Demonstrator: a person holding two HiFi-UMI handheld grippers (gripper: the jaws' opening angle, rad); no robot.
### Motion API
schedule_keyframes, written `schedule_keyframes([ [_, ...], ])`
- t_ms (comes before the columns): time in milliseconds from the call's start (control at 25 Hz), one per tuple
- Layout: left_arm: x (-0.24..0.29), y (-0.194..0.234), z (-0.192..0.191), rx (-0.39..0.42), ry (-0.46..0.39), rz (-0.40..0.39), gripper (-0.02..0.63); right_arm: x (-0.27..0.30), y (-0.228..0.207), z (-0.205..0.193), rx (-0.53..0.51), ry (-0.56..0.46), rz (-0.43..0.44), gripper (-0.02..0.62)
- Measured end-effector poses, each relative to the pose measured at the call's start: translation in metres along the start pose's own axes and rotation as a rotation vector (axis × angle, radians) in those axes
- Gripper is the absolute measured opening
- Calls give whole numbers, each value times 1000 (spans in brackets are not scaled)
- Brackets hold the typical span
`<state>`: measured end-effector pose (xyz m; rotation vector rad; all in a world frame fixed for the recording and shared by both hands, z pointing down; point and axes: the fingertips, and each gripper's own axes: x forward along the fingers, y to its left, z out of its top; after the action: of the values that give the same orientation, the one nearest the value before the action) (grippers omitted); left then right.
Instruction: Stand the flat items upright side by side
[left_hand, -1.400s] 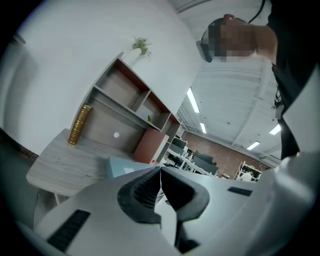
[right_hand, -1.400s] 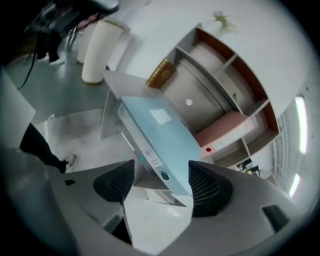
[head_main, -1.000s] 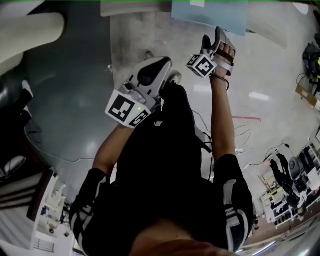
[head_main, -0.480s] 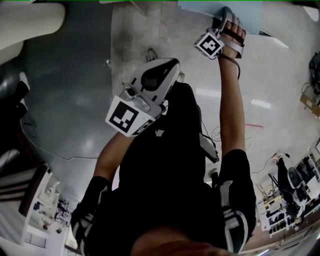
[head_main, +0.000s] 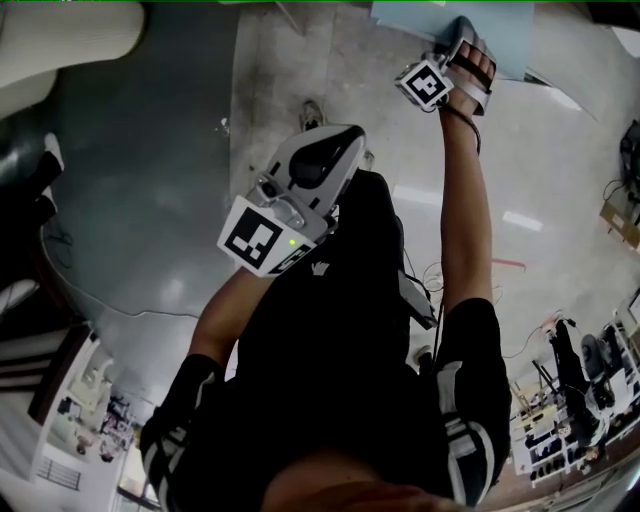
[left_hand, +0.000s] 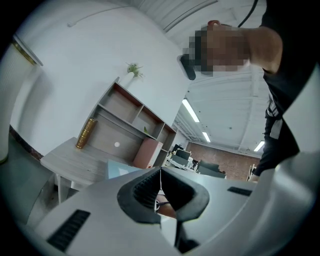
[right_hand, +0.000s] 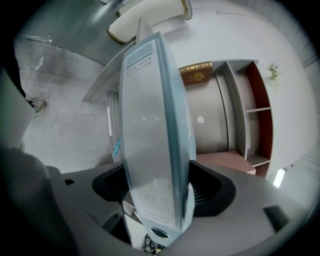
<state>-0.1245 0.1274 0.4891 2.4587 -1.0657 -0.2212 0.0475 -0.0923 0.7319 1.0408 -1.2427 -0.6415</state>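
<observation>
Two ways of going wrong from here. First, clamping the file box (right_hand: 150, 125) with the right gripper (right_hand: 160, 192) only at its near end, with most of its length reaching far ahead of the jaws: likely risking a swing or a slide between the pads during any quick turn. Second, setting it down tilted on the table (right_hand: 102, 80) and letting go too soon: probably tipping it over flat, or knocking what looks like a gold-brown book (right_hand: 196, 74) sitting ahead of the jaws, just beside the shelf unit (right_hand: 240, 115).

Pinching the box by its two broad faces, jaws pressing firmly on it, narrow edge facing back toward the camera. Running its long axis straight out from the jaws, along the gripper's own line, far end pointing ahead toward the table. Sitting on edge between the pads, not lying flat.

Keeping the left gripper (left_hand: 160, 192) closed on nothing, pads meeting, with table and shelves lying well ahead of its jaws.
</observation>
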Motion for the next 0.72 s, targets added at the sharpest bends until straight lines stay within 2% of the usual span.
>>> schedule_keyframes([
  [200,-8,0,9,-9,0,6,25,-27,4,3,-1,-24,38,364],
  [480,-14,-14,25,-25,1,-1,25,-78,-5,17,117,-140,85,350],
  [600,-22,-28,41,-9,-9,-8,25,-101,-13,23,216,-213,101,348],
  [720,-25,-40,61,14,-28,-26,25,-120,-37,27,389,-291,113,348],
])
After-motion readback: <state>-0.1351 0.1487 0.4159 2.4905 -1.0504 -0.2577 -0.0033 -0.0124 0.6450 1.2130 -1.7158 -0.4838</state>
